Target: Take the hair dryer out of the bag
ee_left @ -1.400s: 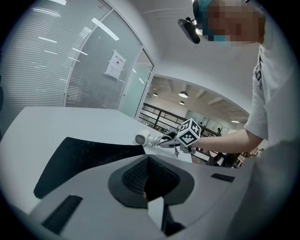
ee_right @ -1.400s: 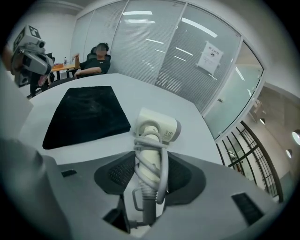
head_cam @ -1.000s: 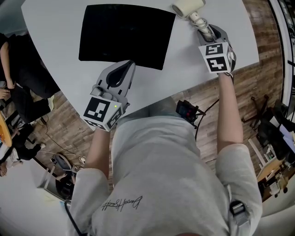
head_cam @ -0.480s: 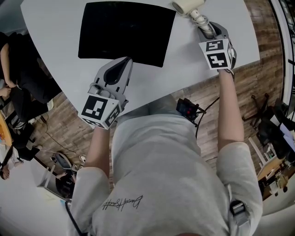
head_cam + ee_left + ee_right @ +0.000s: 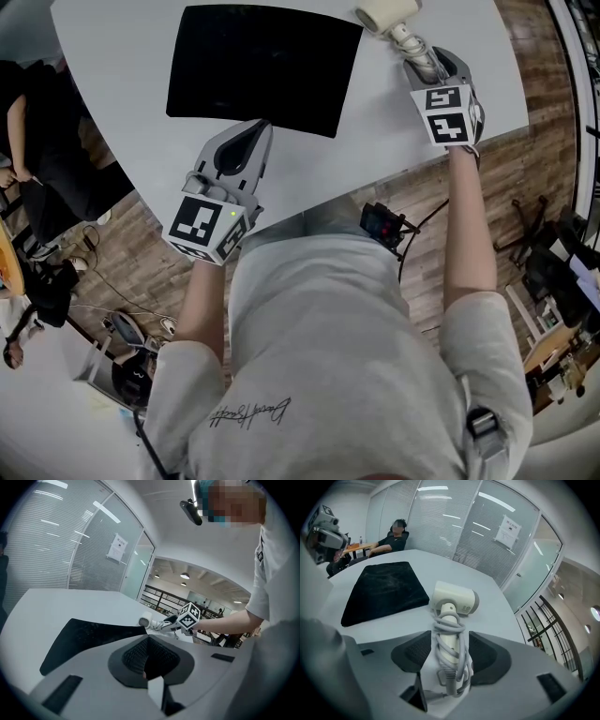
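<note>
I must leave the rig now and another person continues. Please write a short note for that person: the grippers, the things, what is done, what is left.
Left gripper: jaws together, tip at the near edge of the bag. I cannot tell whether it pinches the cloth.
Right gripper: jaws apart, one on each side of the dryer handle, apparently not clamped.
Things: the bag lies flat on the table. The dryer lies beside it on the table, cord wound round its handle.
Done: the dryer is out of the bag.
Left: probably only to draw both grippers back.
</note>
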